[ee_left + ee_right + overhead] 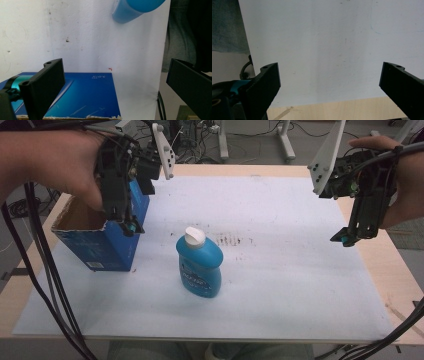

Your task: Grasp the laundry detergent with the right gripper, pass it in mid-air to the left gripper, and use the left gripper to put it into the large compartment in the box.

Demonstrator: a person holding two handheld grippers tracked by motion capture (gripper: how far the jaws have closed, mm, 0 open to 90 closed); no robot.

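A: The surface [300,285] carries a white sheet; why is the blue box [107,242] at its left edge?

B: Its top is open, probably to take the blue bottle [200,265], which stands upright mid-sheet, near the box but apart.

A: And the tongs?

B: The left tongs [131,226] hover over the box's near corner, jaws spread wide, gripping nothing. The right tongs [345,237] hang over the sheet's right edge, likewise spread and empty.

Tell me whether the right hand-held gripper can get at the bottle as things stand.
Probably yes. The right hand-held gripper hangs open above the table's right side, and only bare white sheet lies between it and the upright bottle. The box stands on the bottle's far side.
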